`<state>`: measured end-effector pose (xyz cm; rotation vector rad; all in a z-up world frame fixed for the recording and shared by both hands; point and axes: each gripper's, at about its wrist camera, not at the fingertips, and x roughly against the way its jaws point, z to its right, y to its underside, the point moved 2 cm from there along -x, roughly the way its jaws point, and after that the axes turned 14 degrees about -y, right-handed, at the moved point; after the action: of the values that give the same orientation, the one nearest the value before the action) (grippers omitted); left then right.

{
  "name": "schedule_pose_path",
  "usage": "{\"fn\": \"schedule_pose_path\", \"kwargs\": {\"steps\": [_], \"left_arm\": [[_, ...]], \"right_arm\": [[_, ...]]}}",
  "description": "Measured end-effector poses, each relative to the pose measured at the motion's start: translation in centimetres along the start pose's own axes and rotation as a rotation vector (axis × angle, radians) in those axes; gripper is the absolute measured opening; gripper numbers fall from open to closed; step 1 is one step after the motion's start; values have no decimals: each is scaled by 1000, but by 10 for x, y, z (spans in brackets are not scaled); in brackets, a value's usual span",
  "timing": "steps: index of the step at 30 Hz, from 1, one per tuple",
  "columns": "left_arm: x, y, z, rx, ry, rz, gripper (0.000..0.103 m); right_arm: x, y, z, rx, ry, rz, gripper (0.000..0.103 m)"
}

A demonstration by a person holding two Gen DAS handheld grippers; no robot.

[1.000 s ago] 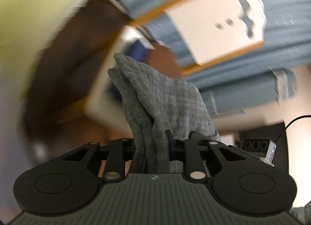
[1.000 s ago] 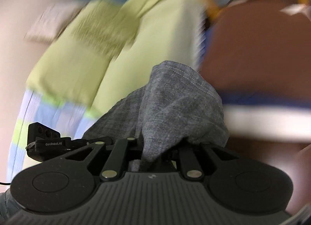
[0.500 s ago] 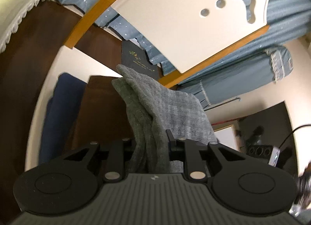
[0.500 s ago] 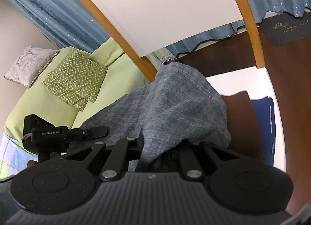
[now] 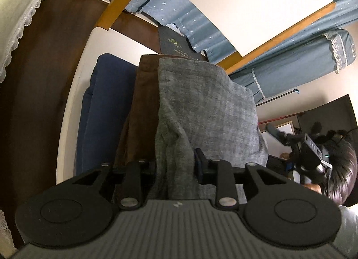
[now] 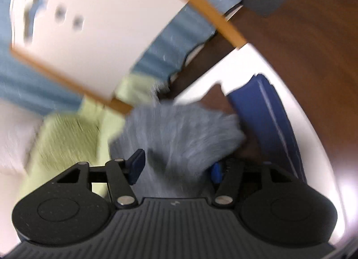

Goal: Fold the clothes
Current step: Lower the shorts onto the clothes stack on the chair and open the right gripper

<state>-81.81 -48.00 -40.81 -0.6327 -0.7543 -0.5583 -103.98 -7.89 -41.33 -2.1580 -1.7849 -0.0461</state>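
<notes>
A grey woven garment point(image 5: 201, 107) lies over a pile of folded clothes, a brown one point(image 5: 143, 102) and a dark blue one point(image 5: 100, 107), on a white table point(image 5: 111, 42). My left gripper point(image 5: 174, 167) is shut on a bunched fold of the grey garment. In the blurred right wrist view my right gripper point(image 6: 176, 166) stands open, its blue-padded fingers wide apart on either side of the grey garment point(image 6: 179, 131), beside the brown point(image 6: 214, 98) and dark blue point(image 6: 266, 111) clothes.
A white chair back with an orange wooden frame point(image 5: 246, 1) stands behind the table, also in the right wrist view point(image 6: 100, 30). Blue starred curtains point(image 5: 279, 62), a dark wood floor point(image 5: 40, 62), a green sofa point(image 6: 67, 138) and a person's head point(image 5: 340, 169) surround it.
Both grippers have come down to the pile with the grey garment, which now lies over the brown one. My right gripper has opened and let the cloth go. The left stays shut.
</notes>
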Motion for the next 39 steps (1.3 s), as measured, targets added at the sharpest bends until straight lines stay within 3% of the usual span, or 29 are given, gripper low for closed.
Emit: {"fn": "schedule_pose_path", "kwargs": {"steps": [4,6,8,10,11,14,19,22,26,27,29,31,33,35,37,39], "left_arm": [[0,-10,1,5,9,4,36],[1,-9,1,-9,-1,4,36],[2,-6,0,-16,-10,7,37],[4,-3,-3,3,-18,13,37],[6,-3,-3,8,-22,18,39],[17,-5,-4,19,-56,38,40],[44,-25,-3,60,-65,113,43],[37,-50,15,-2,-93,137,45],[14,-72,41,-100,-117,139,45],[10,-75,49,-117,-109,144,45],[2,-75,60,-146,-101,145,46],[-6,-74,69,-171,-102,138,46],[-18,-70,68,-154,-110,118,45],[-21,-68,66,-143,-111,119,45],[-23,-66,65,-145,-119,124,45],[-24,-64,64,-164,-140,136,46]], "right_arm": [[-1,-12,10,-39,1,37,56],[1,-15,-2,40,-13,61,46],[4,-16,-18,145,-24,77,44],[7,-14,-29,248,95,49,43],[8,-13,-27,294,229,25,46],[12,-19,-3,219,361,0,47],[13,-35,-2,165,228,45,54],[-14,-44,-5,213,219,-44,55],[-43,-51,-18,389,268,-131,55],[-46,-51,-23,428,261,-155,53],[-60,-56,-30,479,252,-232,36],[-70,-60,-33,487,259,-274,36],[-81,-65,-31,489,296,-321,28],[-88,-68,-29,482,334,-364,17],[-95,-69,-27,496,316,-398,2],[-100,-67,-32,559,314,-416,2]]}}
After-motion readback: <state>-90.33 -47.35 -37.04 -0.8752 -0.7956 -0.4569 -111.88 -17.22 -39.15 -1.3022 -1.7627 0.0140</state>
